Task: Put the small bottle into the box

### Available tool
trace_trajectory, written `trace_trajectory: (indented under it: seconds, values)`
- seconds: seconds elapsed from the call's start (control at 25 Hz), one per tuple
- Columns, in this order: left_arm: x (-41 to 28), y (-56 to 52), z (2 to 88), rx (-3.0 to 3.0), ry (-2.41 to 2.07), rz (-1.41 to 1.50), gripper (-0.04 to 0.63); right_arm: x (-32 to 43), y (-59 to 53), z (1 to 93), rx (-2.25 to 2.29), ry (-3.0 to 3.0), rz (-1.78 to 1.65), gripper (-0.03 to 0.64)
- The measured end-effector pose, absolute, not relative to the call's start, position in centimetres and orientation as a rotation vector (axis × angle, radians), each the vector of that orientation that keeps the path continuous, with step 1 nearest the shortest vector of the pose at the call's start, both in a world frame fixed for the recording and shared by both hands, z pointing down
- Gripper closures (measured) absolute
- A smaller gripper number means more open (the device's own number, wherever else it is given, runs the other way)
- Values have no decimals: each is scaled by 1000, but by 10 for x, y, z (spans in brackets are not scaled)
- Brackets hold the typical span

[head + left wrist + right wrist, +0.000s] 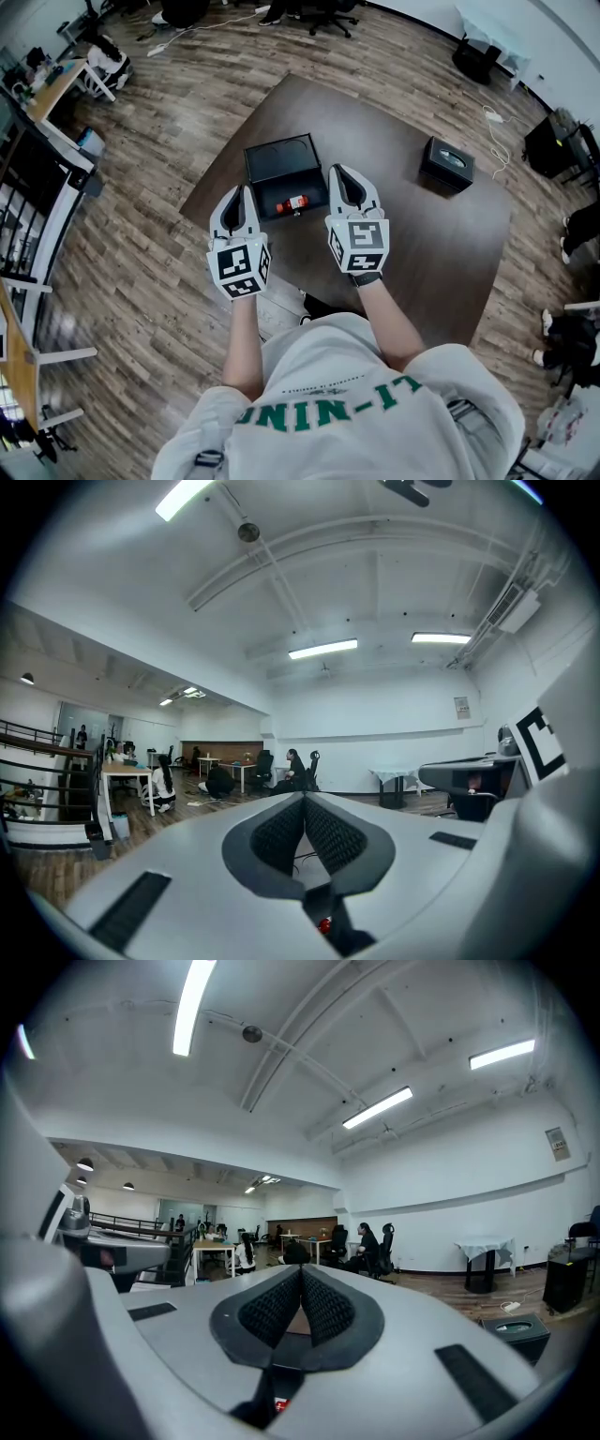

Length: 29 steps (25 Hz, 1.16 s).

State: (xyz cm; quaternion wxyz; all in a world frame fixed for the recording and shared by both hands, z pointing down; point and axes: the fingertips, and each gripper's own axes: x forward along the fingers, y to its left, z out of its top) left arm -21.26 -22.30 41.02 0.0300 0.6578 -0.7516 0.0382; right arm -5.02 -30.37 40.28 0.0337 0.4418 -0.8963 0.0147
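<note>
While both grippers hung over the near side of the desk (pixel 403 234), the left gripper (pixel 243 193) and right gripper (pixel 339 172) each had jaws pressed together on nothing. The small bottle (pixel 292 203) lay on its side between them, at the front of the open black box (pixel 281 159) (inside it or just before it, I could not tell). If unplaced, one gripper should spread, dip low and pinch across the body.

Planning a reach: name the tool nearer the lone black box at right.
Right. The right tool is left of the lone black box; the left tool, farther left.
</note>
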Motion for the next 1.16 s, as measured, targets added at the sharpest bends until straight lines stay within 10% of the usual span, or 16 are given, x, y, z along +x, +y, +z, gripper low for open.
trace_trajectory:
  seconds: [1.16]
  values:
    - [-225,-242,423,2047,-2283,143,581,-76,-309,421,1306,-2739,83,601]
